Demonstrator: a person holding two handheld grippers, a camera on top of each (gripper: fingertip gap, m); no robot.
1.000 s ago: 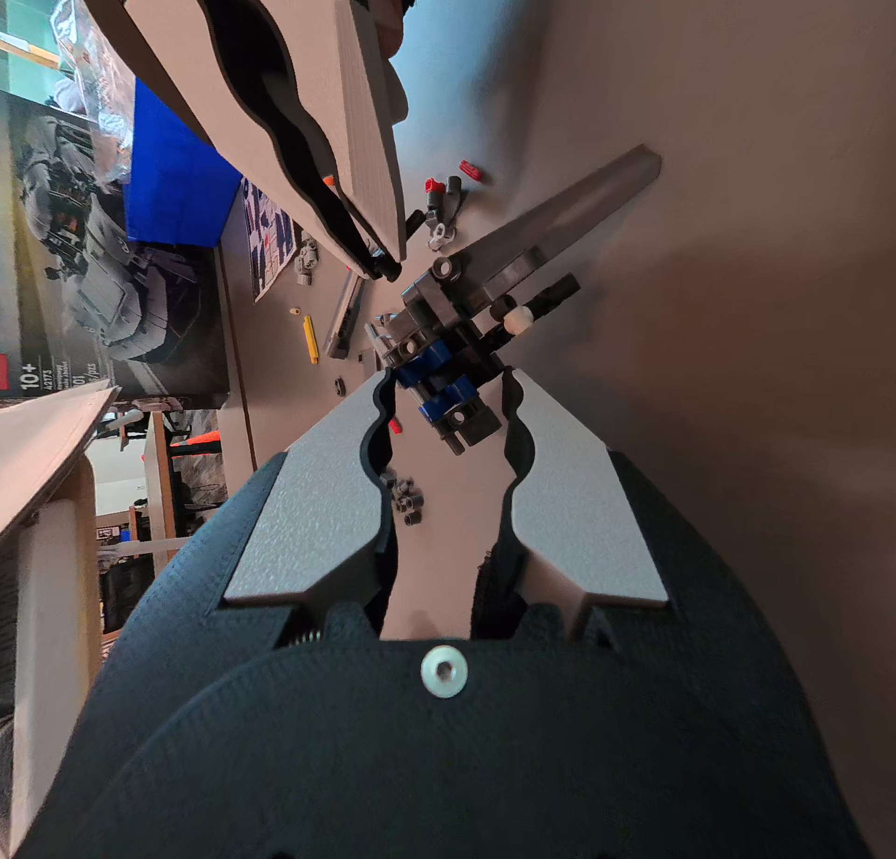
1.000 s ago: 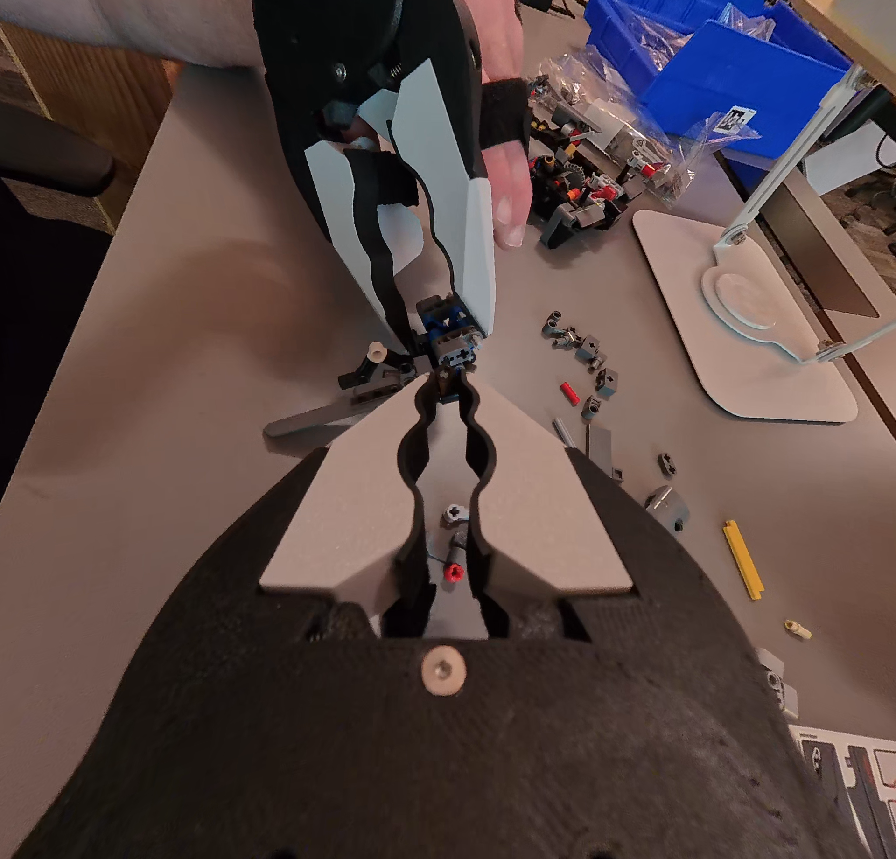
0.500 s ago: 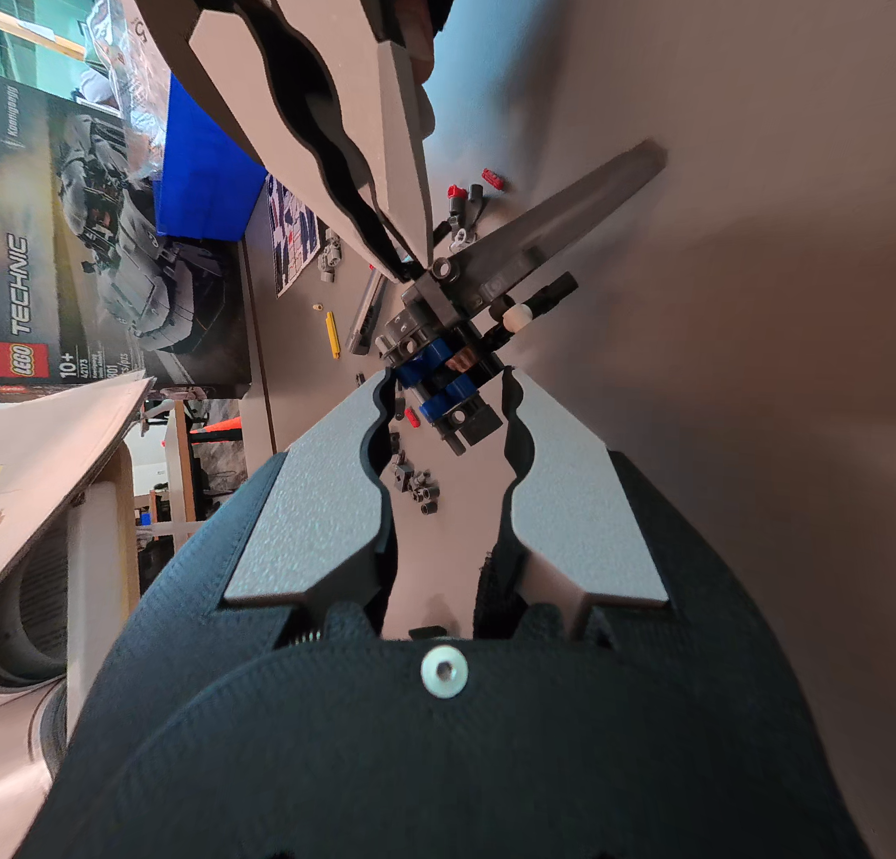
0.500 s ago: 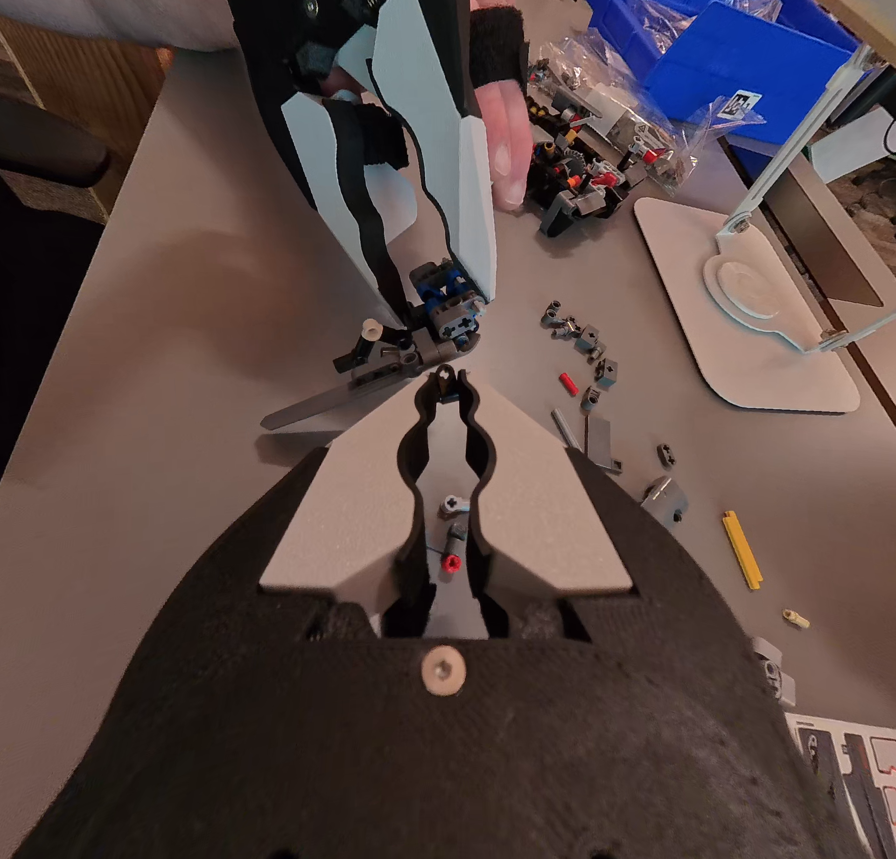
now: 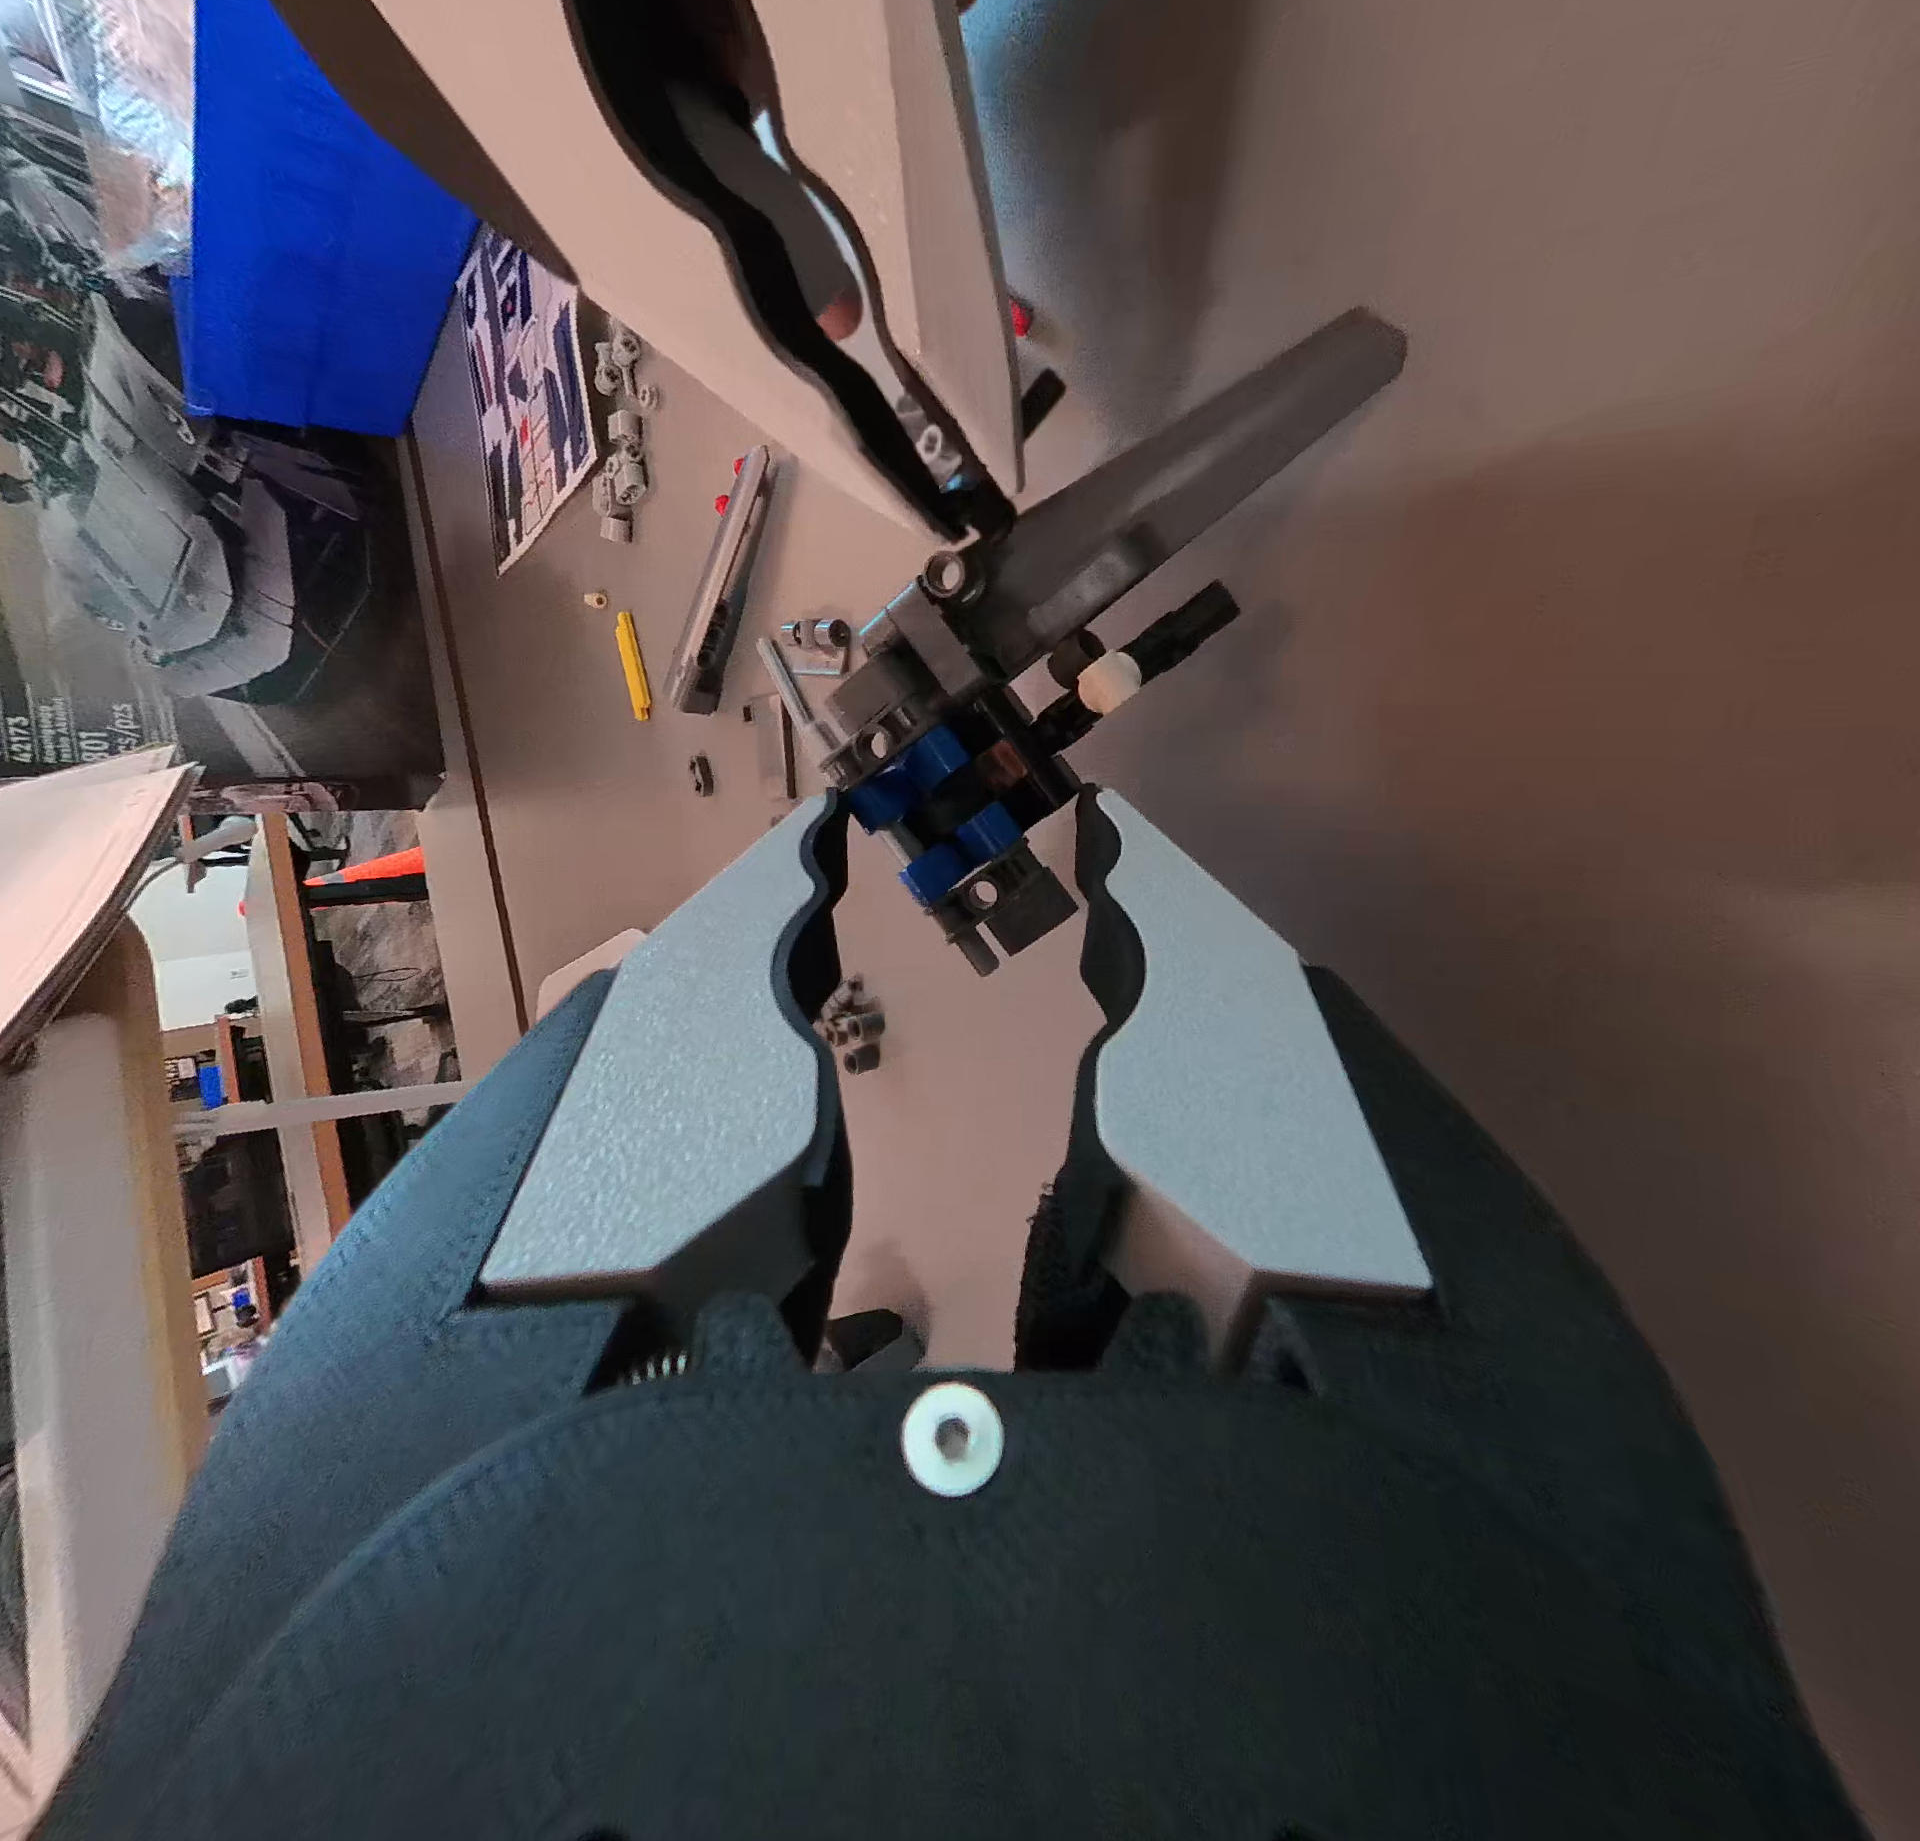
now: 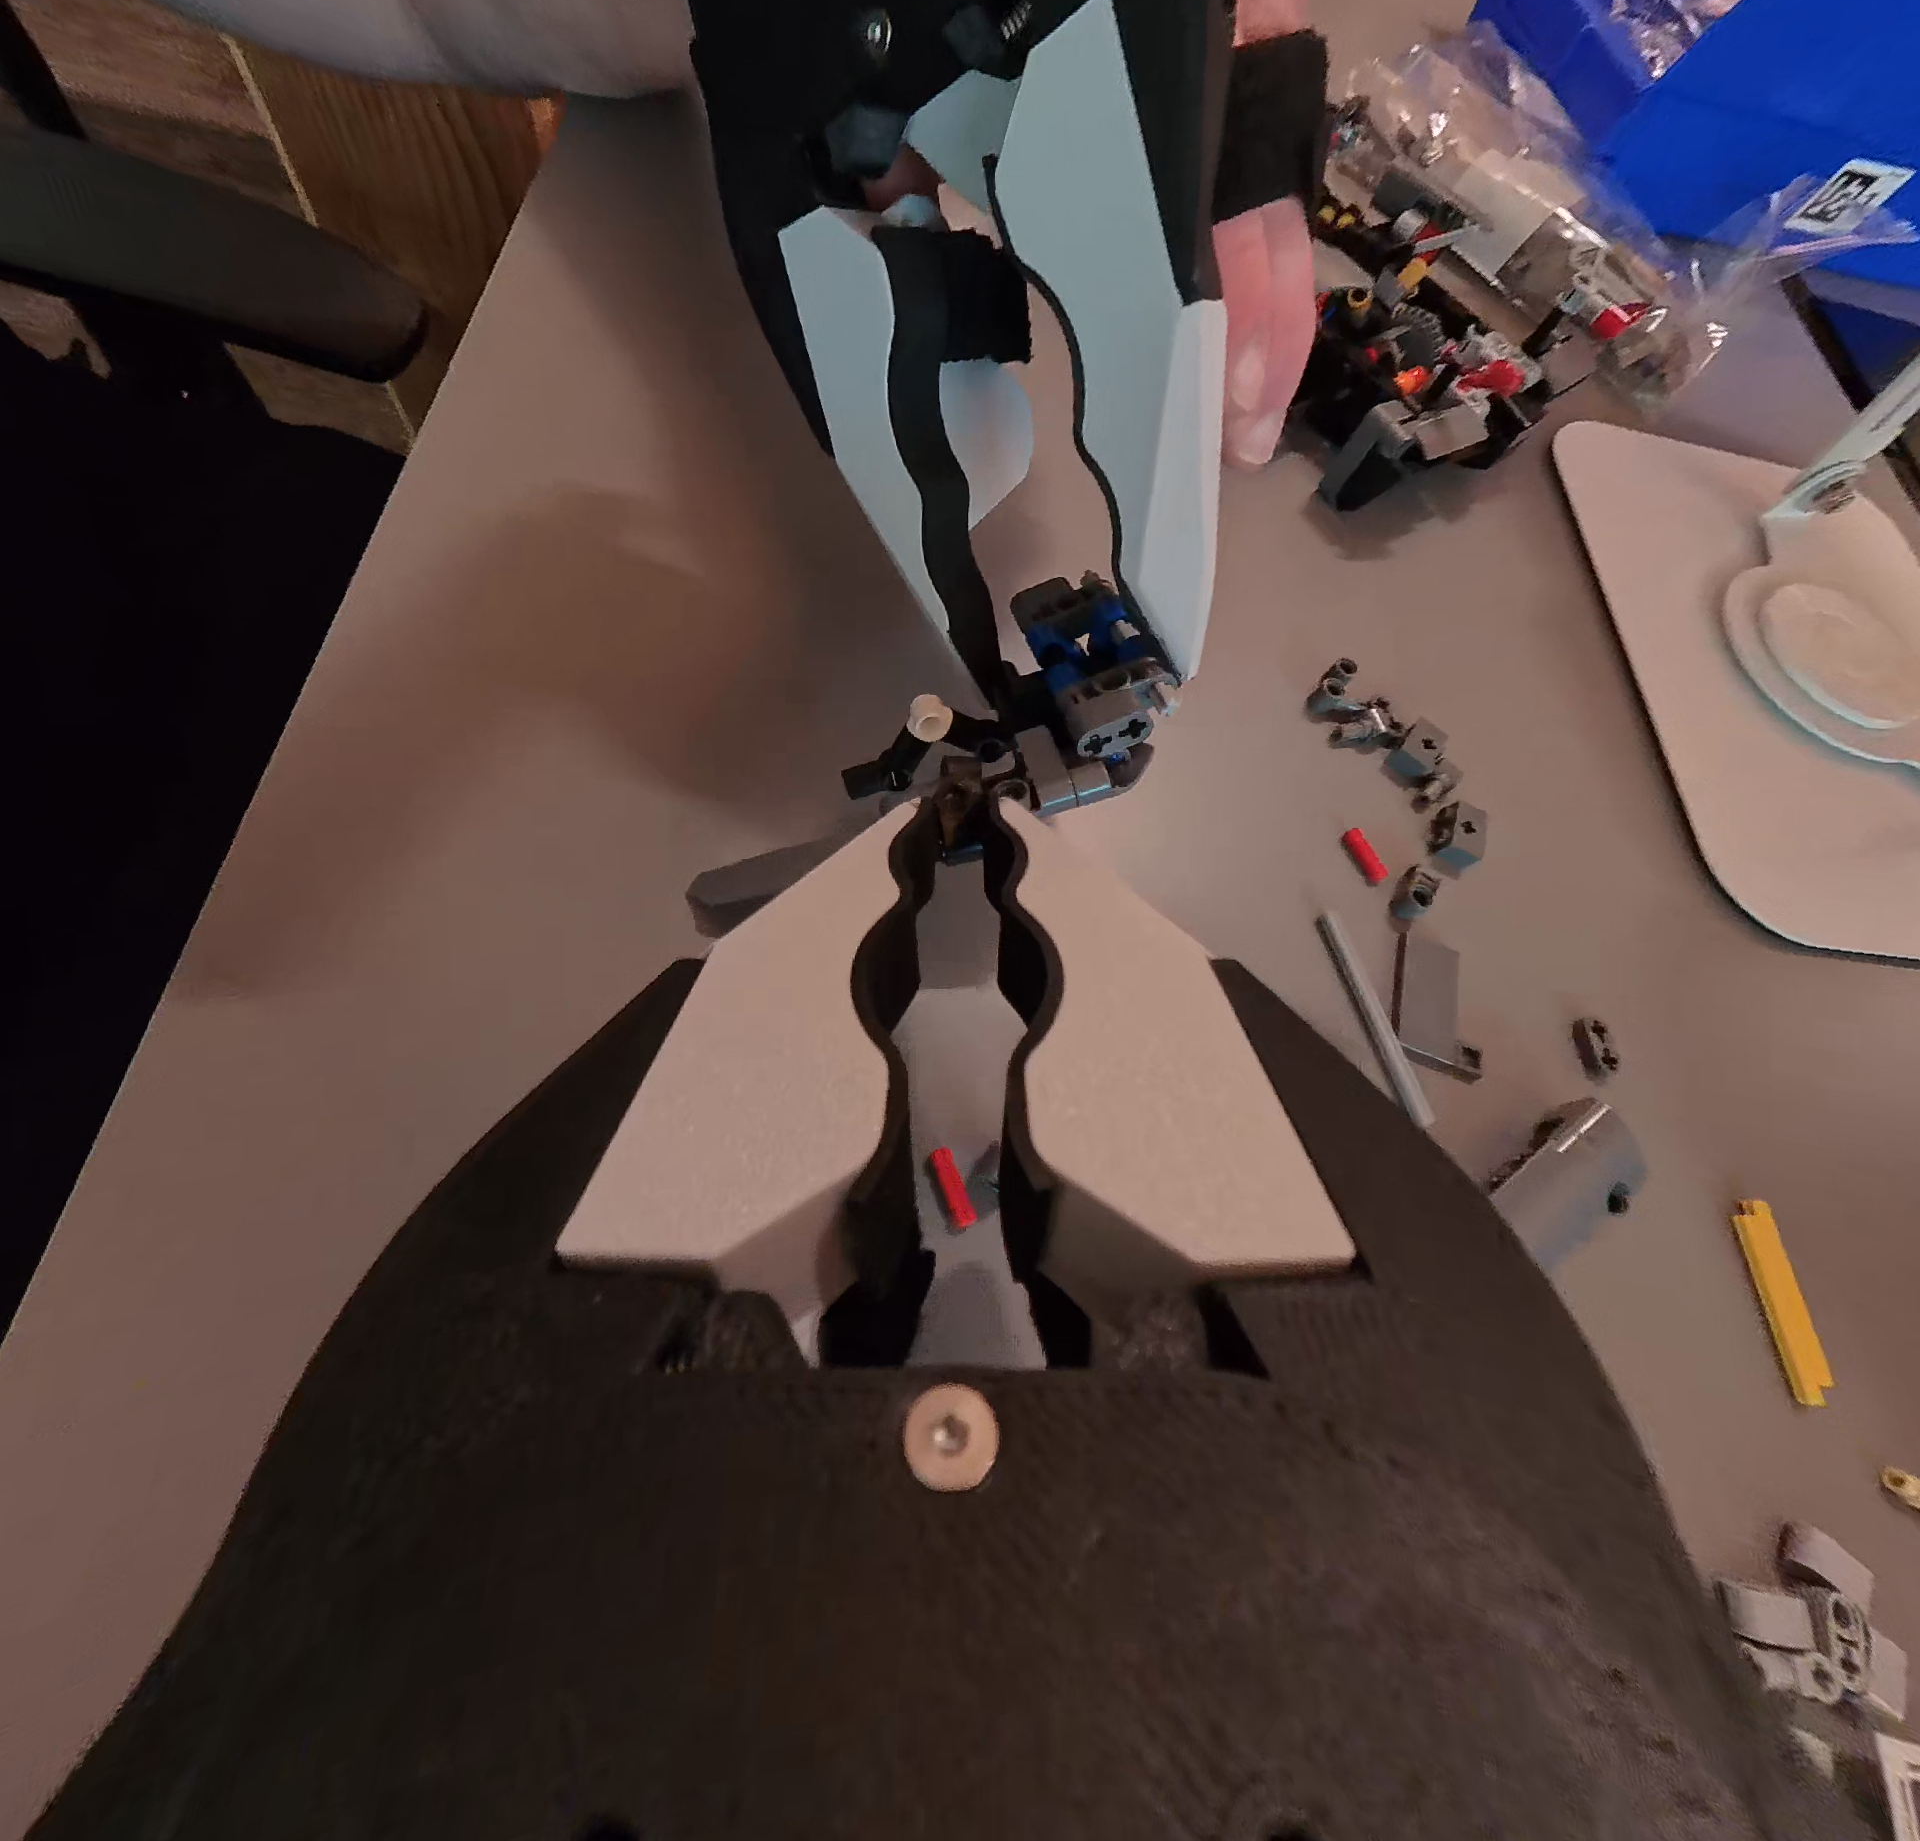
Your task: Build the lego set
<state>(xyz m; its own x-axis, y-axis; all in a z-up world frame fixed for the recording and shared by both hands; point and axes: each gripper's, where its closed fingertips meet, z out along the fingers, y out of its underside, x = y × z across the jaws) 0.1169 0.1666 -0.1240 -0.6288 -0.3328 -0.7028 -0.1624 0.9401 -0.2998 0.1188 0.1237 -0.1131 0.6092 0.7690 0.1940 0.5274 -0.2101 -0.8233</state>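
Observation:
My left gripper is shut on a small lego assembly of dark grey beams and blue pins with a long grey blade and a black rod with a white tip. It also shows in the right wrist view, held just above the table by the left gripper. My right gripper is shut on a small dark piece, with its tips against the grey holed end of the assembly. In the left wrist view the right gripper comes in from above.
Loose grey parts, a red pin, a grey axle and a yellow axle lie to the right. A black part-build, a parts bag, blue bins and a white base plate stand behind. The set box stands beyond. My hands' fingertips stand some 5 cm from each other. It is some 10 cm from my left tips to the grey axle. It is also in sight in the left wrist view.
My right gripper has moved in with its small piece, and its tips now meet the holed end of the assembly. My left gripper has kept hold and tilted the assembly slightly.

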